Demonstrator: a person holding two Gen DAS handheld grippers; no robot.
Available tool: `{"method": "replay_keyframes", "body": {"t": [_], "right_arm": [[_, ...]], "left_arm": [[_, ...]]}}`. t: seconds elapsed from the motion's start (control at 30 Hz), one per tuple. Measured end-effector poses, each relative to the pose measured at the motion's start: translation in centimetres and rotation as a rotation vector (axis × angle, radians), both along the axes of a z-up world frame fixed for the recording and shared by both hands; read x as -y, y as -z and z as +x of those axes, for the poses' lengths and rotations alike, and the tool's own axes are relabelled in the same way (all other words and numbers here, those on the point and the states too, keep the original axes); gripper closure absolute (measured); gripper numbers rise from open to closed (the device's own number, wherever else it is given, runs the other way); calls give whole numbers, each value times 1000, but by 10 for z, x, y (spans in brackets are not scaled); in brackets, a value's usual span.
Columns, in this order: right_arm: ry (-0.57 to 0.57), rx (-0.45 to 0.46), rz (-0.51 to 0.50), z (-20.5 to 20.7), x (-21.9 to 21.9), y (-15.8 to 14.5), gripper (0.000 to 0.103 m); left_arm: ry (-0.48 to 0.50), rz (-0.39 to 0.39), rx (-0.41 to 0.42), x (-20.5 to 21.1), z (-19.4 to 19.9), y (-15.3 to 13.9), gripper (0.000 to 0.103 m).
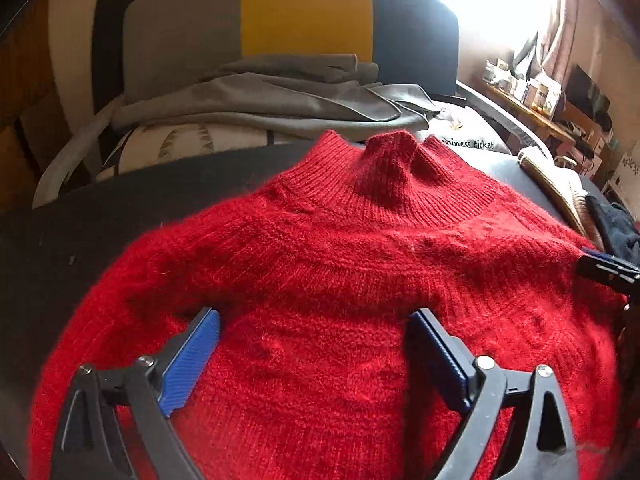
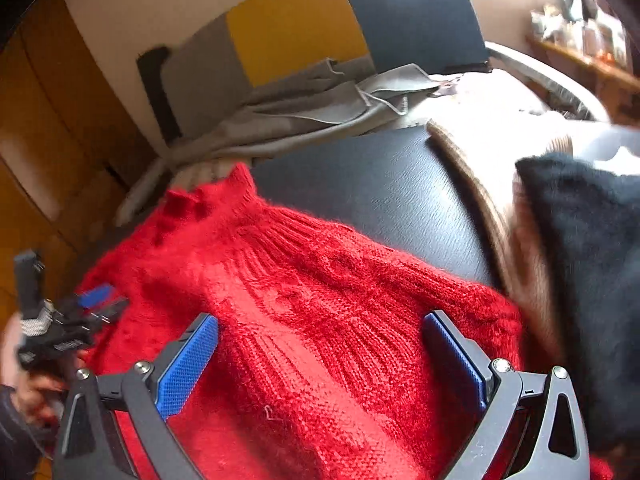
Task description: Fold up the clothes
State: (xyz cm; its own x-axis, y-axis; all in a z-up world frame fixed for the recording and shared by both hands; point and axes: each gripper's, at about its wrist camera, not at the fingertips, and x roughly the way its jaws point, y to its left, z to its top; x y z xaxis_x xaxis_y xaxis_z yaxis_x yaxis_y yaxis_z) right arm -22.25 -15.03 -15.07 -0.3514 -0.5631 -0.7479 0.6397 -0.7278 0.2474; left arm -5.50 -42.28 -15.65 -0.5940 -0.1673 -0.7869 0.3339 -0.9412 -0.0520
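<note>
With our left gripper [image 1: 314, 318] and right gripper [image 2: 320, 322] both spread wide over the red sweater [image 1: 320, 280] lying on the dark worktop [image 1: 100, 224], neck at 12 o'clock, we risk pinching just fuzz, so the fold slips.

The sweater [image 1: 340, 280] is bright red, fuzzy, with ribbed knit at the collar. It lies on a black, faintly grained surface [image 2: 384, 188]. Both grippers are black with blue ridged pads [image 1: 192, 364]. Behind, a cushion [image 1: 280, 20] runs grey, yellow and navy; grey cloth [image 1: 280, 96] lies below it.
</note>
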Motion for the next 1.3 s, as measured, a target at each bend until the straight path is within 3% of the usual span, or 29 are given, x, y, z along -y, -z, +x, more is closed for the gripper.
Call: {"method": "replay_keyframes", "body": {"t": [0.13,0.3,0.33,0.37,0.43,0.5,0.63,0.7,0.8,0.9,1.0,1.1,1.23,1.3], "right_arm": [[30,-78,148,-9,18,4,0],[43,-87,143,-12,17,5,0],[44,-85,136,-12,15,5,0],[44,-88,142,-11,16,5,0],[43,-95,156,-10,18,4,0],[41,-94,160,-12,20,5,0],[40,-91,218,-7,25,-1,0],[25,-129,234,8,27,-15,0],[-88,-166,120,58,24,-53,0],[-223,-164,63,109,21,-71,0],[-338,-114,82,169,7,-56,0],[-364,-46,130,201,-21,-34,0],[-331,29,223,229,-80,0,0],[-306,-12,249,236,-102,0,0]], "left_arm": [[15,-7,-3,9,-23,-1,2],[21,4,-12,16,-32,-2,2],[20,14,-16,17,-31,-3,7],[11,40,-26,20,-26,-7,22],[-21,112,-69,26,-7,-20,38],[-68,200,-148,31,23,-37,38],[-68,166,-221,13,99,-61,38],[-62,156,-219,0,134,-61,38],[-55,148,-211,-21,186,-57,38],[-51,170,-196,-46,226,-47,38],[-35,189,-182,-70,253,-35,38],[-48,206,-145,-82,273,-19,38],[-45,116,-81,-95,292,-5,38],[-37,72,-59,-100,301,-5,38]]}}
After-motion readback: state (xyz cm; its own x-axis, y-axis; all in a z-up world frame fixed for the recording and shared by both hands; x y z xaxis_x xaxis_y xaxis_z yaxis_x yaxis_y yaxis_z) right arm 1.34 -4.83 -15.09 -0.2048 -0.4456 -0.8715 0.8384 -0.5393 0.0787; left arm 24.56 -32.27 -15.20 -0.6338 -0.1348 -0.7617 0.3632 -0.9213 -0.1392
